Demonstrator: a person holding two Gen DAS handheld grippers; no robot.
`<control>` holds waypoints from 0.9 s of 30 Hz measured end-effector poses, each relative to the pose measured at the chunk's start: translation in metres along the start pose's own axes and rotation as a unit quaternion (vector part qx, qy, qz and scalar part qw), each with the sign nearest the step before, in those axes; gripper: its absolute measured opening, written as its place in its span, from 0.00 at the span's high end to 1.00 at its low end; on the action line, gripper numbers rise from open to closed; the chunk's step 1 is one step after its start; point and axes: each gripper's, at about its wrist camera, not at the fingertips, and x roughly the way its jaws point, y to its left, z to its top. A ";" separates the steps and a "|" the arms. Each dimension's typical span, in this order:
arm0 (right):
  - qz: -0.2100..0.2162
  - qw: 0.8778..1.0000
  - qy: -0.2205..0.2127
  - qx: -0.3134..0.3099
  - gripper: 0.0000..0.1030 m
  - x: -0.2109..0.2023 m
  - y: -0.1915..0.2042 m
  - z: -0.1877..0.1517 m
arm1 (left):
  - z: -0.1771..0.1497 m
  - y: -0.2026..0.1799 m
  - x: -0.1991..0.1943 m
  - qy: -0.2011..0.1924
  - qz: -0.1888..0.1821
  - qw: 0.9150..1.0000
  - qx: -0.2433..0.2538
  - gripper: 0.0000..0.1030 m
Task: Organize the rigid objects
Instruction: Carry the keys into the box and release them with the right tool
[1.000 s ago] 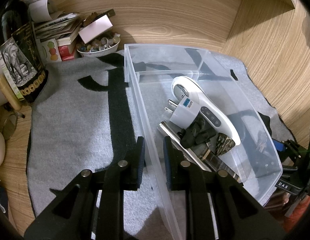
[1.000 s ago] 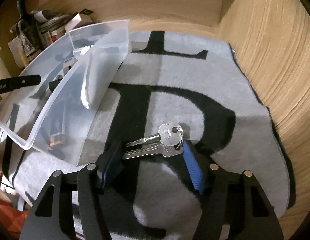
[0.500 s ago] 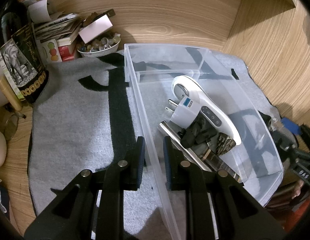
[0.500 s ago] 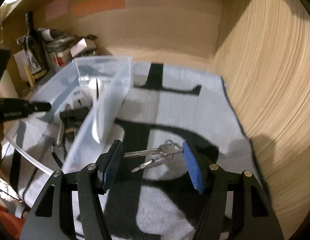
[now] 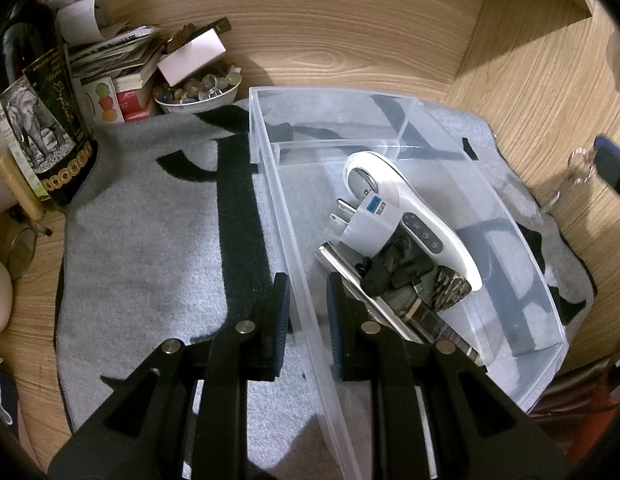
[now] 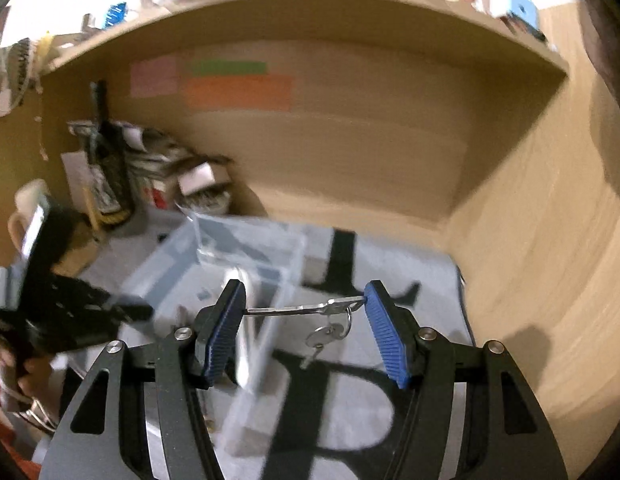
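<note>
A grey, napped mat with broad black letter shapes covers the wood-grain worktop almost to its right edge. On it, toward the back right corner, stands a clear, thin-walled plastic bin with an inner divider. Inside lie a smooth white curved handset, a white pronged plug, a bright metal bar and crumpled black pieces. The left gripper is clamped narrowly on the bin's near-left wall, ribbed pads either side. The right gripper, held above the mat beside the bin's right wall, pinches a bunch of silvery keys lengthwise between blue ribbed pads, one round-headed key dangling from the ring.
</note>
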 end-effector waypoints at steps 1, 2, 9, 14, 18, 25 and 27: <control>0.008 1.000 -0.009 -0.005 0.43 -0.002 0.006 0.005 | 0.000 0.000 0.000 0.000 0.000 1.000 0.000 0.83; 0.015 1.000 -0.013 -0.008 0.43 -0.003 0.010 0.006 | 0.000 0.000 0.000 0.000 0.001 1.000 0.001 0.83; 0.063 0.997 -0.016 -0.036 0.43 0.006 0.043 0.016 | 0.000 0.000 0.000 0.000 0.000 1.000 0.001 0.83; 0.083 0.995 0.016 -0.043 0.43 0.025 0.056 0.007 | 0.000 0.000 0.000 0.000 0.000 1.000 0.001 0.83; 0.095 0.992 0.067 -0.045 0.43 0.050 0.062 -0.004 | 0.000 0.000 0.000 0.000 0.000 1.000 0.000 0.83; 0.105 0.986 0.122 -0.035 0.43 0.076 0.062 -0.018 | 0.000 0.001 0.000 -0.001 0.000 1.000 0.000 0.83; 0.107 0.985 0.133 -0.036 0.43 0.079 0.062 -0.020 | 0.000 0.001 0.000 -0.001 -0.001 1.000 -0.001 0.83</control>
